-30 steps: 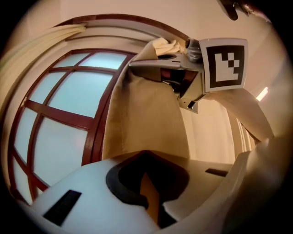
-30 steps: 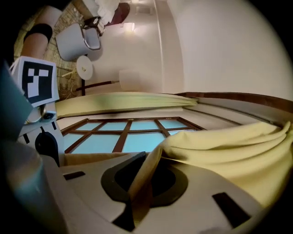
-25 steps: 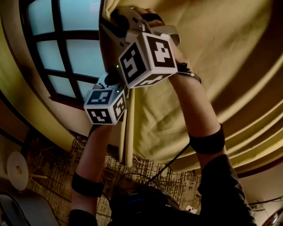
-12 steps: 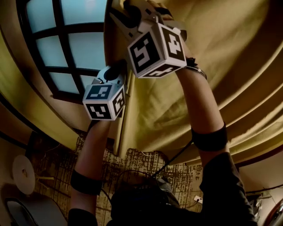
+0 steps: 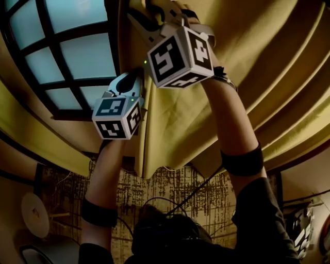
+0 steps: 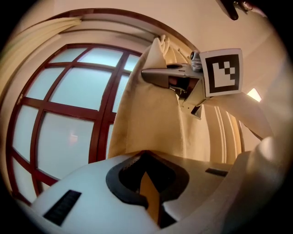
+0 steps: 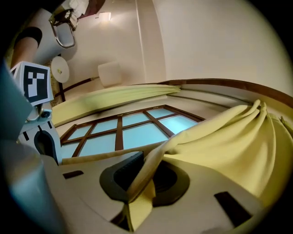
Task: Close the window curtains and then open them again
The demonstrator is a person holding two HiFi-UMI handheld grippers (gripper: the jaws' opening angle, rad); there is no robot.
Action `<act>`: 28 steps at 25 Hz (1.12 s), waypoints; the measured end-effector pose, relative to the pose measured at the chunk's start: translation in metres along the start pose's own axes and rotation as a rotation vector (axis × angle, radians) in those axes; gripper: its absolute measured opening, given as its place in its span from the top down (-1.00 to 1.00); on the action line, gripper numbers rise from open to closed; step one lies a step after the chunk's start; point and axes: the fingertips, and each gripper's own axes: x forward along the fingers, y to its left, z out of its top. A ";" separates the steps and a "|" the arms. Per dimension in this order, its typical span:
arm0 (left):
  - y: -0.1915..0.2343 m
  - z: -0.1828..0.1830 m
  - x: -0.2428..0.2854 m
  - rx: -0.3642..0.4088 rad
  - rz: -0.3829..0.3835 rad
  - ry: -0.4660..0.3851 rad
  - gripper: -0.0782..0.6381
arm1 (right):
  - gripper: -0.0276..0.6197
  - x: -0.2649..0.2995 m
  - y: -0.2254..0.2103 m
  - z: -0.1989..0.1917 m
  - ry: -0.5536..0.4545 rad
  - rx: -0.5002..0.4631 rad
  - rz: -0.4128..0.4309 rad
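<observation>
The right-hand yellow curtain (image 5: 180, 129) hangs beside the dark-framed window (image 5: 67, 56), and both grippers hold its left edge. My left gripper (image 5: 135, 85), the lower one, is shut on the edge; a strip of the curtain's fabric (image 6: 149, 201) runs between its jaws. Higher up, my right gripper (image 5: 149, 13) has a fold of the curtain (image 7: 142, 183) still pinched, though its jaws have just been opening a little. Gathered cloth (image 7: 229, 137) drapes over its right jaw. The left-hand curtain (image 5: 20, 118) hangs drawn back past the glass.
A wooden curtain rail (image 7: 219, 84) arches above the window. Below lie a patterned carpet (image 5: 170, 191), a black cable (image 5: 201, 188) and a round white object (image 5: 35, 214). My two forearms reach up from the bottom of the head view.
Both grippers have shifted sideways with the curtain edge. More window glass shows to its left, and the folds on the right have bunched closer together.
</observation>
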 end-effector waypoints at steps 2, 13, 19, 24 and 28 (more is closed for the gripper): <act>-0.014 -0.008 -0.002 0.011 -0.007 0.005 0.78 | 0.61 -0.021 -0.003 -0.015 0.024 0.034 -0.017; -0.102 -0.082 -0.045 0.020 -0.005 0.116 0.78 | -0.02 -0.187 -0.026 -0.094 0.140 0.392 -0.255; -0.147 -0.114 -0.084 0.004 -0.027 0.162 0.78 | -0.03 -0.286 0.036 -0.126 0.280 0.544 -0.228; -0.165 -0.138 -0.119 -0.010 -0.022 0.199 0.78 | -0.01 -0.366 0.119 -0.139 0.358 0.812 -0.186; -0.173 -0.172 -0.165 0.045 0.003 0.272 0.78 | 0.09 -0.433 0.214 -0.149 0.454 1.017 -0.113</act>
